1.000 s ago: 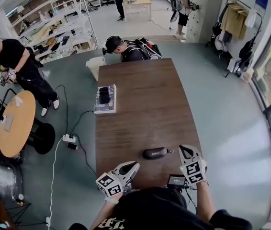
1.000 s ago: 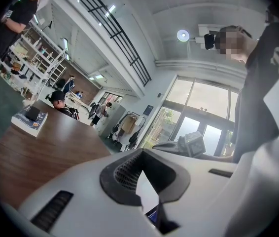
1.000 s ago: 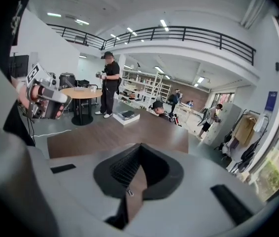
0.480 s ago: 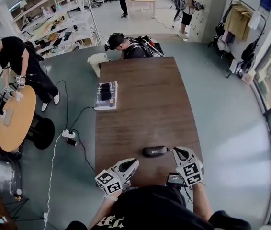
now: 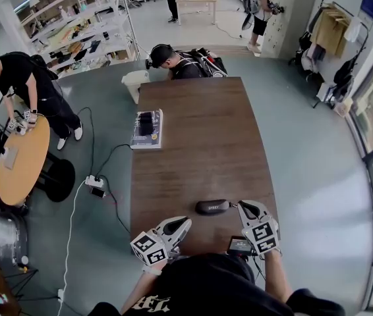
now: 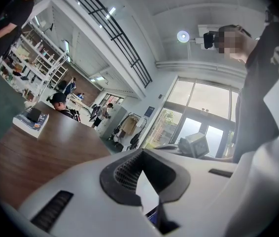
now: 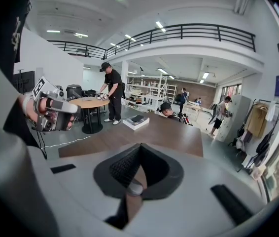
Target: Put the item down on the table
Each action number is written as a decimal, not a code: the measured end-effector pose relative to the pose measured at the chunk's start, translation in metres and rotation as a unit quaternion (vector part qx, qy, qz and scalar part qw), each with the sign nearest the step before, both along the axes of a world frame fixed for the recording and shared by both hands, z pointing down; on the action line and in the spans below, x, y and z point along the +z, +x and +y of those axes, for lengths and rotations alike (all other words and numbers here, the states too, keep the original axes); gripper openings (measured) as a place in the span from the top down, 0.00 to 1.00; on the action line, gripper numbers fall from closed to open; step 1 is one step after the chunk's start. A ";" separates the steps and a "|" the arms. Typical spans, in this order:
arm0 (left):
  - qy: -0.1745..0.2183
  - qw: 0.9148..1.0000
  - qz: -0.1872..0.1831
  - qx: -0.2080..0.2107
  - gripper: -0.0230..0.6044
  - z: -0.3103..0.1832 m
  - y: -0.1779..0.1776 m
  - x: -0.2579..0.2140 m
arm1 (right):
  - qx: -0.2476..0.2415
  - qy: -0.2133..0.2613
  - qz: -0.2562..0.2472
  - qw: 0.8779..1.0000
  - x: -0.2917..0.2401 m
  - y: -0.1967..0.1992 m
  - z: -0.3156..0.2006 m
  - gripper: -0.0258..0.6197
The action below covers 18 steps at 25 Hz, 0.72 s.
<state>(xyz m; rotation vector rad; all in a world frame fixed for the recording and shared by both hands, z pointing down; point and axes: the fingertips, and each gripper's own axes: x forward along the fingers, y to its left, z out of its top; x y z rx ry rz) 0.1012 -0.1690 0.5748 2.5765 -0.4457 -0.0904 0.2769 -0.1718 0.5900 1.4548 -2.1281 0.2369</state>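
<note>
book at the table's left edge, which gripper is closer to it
Left. The left gripper is at the near edge, closer to the book's side; the right gripper is farther right, past the black case.

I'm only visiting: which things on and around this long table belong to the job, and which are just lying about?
Belong to the job:
black case, lying on the brown table
left gripper
right gripper

Just lying about:
book at the table's left edge
power strip on the floor
round table
</note>
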 end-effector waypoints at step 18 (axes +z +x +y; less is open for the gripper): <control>-0.003 1.000 0.000 0.001 0.95 0.001 0.004 0.001 | 0.009 0.003 -0.053 0.999 -0.008 0.004 -0.003 0.98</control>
